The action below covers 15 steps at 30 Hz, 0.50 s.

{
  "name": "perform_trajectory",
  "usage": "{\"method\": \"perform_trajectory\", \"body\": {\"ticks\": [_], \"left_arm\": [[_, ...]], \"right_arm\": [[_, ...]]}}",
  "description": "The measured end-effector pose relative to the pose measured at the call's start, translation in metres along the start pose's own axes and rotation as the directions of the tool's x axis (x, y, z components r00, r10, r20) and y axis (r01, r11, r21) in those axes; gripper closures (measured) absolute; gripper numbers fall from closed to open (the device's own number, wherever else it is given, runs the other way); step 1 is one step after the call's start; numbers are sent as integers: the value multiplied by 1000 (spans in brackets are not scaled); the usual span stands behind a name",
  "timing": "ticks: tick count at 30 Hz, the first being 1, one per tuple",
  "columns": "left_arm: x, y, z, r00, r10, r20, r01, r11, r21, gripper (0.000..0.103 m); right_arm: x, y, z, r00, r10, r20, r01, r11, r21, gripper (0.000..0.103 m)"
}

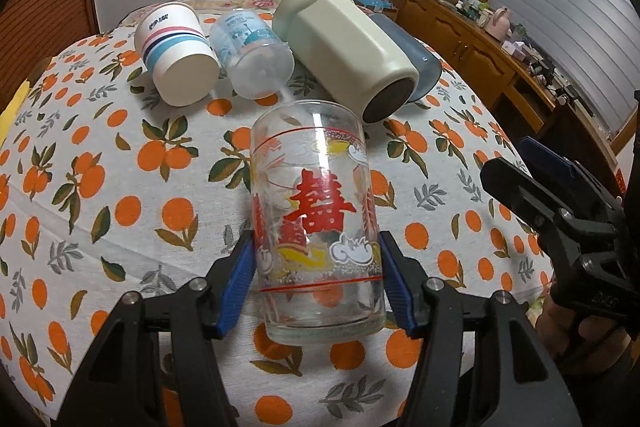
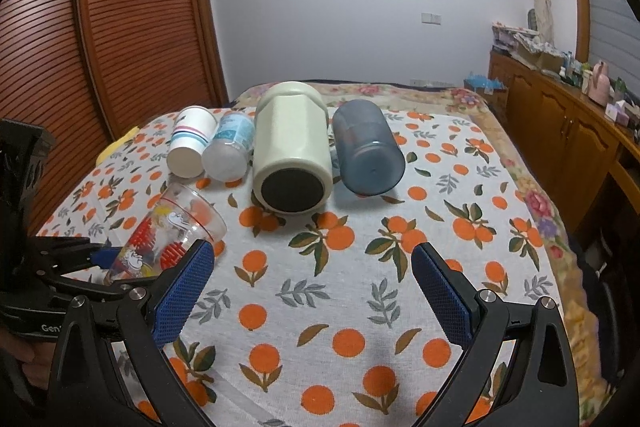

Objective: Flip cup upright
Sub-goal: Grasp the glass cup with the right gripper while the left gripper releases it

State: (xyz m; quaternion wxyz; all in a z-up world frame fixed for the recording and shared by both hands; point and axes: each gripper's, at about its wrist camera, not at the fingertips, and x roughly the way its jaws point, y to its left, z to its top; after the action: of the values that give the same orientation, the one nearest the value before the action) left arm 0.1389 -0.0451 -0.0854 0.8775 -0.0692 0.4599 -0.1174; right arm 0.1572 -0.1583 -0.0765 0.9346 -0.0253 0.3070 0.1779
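Observation:
A clear glass cup (image 1: 316,227) with red characters and cloud prints is held between the blue pads of my left gripper (image 1: 318,279). It is tilted, mouth pointing away, base toward me, just above the tablecloth. The right wrist view shows the same glass (image 2: 172,235) at the left, tilted, in the left gripper's fingers. My right gripper (image 2: 312,291) is open and empty over the cloth, to the right of the glass. It also shows in the left wrist view (image 1: 552,211).
Four cups lie on their sides in a row at the back of the orange-print tablecloth (image 2: 360,267): a striped paper cup (image 2: 190,143), a clear plastic cup (image 2: 230,147), a cream mug (image 2: 292,155) and a blue tumbler (image 2: 366,151). A wooden cabinet (image 2: 560,131) stands at the right.

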Motion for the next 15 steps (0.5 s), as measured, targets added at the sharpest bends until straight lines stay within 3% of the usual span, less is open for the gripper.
{"method": "perform_trajectory", "body": {"ticks": [7,12,15], "left_arm": [[-17,7,1,999,7,49,-7,1000,-2,41],[-45,20,3,993,1,121,2,1000,-21,39],[-64,30,4,982,40,183,-38,999,-17,34]], "right_arm": [[2,4,4,1000,19,-8,-19,1000,7,3],[7,16,8,997,72,-39,-71,997,26,4],[13,28,11,992,109,-65,-106,994,37,6]]}}
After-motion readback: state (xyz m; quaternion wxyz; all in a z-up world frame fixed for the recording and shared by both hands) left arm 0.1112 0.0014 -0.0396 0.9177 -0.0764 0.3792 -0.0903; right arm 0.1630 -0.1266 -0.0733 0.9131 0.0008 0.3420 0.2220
